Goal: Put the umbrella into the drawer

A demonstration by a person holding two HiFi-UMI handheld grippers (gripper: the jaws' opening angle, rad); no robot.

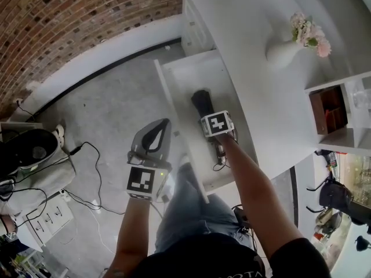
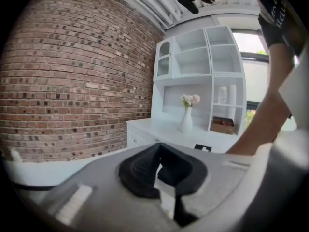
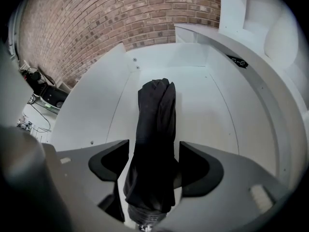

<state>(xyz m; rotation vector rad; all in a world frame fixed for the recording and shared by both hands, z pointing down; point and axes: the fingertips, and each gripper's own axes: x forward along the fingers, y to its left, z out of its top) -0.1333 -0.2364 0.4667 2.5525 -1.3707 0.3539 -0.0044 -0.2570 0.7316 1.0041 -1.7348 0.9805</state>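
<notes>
Your left forearm reaches straight ahead over the grey concrete floor (image 1: 110, 106). It carries the left gripper (image 2: 157, 149) nearly level, and that gripper's black-and-white marker cube (image 1: 141, 180) faces up at you. Its dark, ribbed pads (image 2: 137, 170) meet at their tips and nothing is caught between them, so that tool is clenched on air. Its shell is smooth grey plastic.

To the right, the white drawer (image 1: 185, 74) stands pulled out of the white cabinet (image 1: 249, 16); its panels are flat and matte. The umbrella (image 3: 154, 129) lies lengthwise inside the drawer. It is a folded roll of creased black fabric with a gathered end nearest you.

Your right arm angles in over the drawer and tips the right gripper (image 3: 154, 151) steeply downward. Its jaws stand wide on either side of the umbrella, and a sliver of white shows beside each pad, so the umbrella sits released between them. A second checkered cube (image 1: 217, 123) rides on that gripper.

A small dark label (image 3: 236, 61) on the cabinet top is too small to read. Further right stands a smooth white vase (image 1: 282, 54) of pale pink flowers (image 1: 307, 32).
</notes>
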